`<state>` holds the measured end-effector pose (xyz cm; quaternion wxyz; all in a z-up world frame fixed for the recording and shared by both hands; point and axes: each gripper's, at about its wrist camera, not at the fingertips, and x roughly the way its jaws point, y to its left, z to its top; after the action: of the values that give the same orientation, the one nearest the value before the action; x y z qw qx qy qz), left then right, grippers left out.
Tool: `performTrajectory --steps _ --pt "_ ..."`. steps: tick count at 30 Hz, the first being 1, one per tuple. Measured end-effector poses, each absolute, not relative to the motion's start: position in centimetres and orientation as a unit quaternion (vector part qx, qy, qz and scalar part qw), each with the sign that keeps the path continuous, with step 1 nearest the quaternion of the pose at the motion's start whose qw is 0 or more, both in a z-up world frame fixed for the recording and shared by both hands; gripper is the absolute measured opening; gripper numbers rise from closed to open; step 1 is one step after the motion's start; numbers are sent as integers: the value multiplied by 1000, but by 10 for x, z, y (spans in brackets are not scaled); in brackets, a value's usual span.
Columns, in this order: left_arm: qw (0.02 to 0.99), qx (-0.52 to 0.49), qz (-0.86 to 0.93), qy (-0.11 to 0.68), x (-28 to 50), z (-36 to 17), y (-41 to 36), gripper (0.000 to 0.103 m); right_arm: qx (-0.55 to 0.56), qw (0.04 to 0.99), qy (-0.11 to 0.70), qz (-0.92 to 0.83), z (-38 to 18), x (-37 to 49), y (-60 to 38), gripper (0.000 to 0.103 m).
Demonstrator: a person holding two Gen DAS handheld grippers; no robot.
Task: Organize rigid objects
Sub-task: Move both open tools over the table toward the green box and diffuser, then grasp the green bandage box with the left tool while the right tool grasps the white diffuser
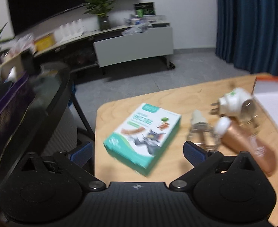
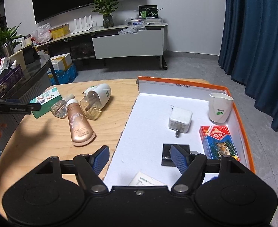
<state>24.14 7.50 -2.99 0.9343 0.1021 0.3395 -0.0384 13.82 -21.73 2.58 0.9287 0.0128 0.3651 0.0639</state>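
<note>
We hold our left gripper (image 1: 137, 151) over the green box (image 1: 142, 138) on the counter (image 1: 120, 170), fingers spread wide and empty, likely to straddle it. Our right gripper (image 2: 139, 156), fingers also apart, waits above the orange-rimmed tray (image 2: 241, 117) holding sorted items.

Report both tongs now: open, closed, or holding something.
Left tongs: open, empty, above the green box.
Right tongs: open, empty, over the white tray.
</note>
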Motion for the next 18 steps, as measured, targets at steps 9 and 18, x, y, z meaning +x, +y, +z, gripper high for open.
performTrajectory --steps 9,18 --pt "924 116 -88 354 280 -57 90 103 35 920 378 101 22 175 -202 85" --pt "930 39 -86 355 275 -55 84 71 67 907 387 149 19 241 -160 85"
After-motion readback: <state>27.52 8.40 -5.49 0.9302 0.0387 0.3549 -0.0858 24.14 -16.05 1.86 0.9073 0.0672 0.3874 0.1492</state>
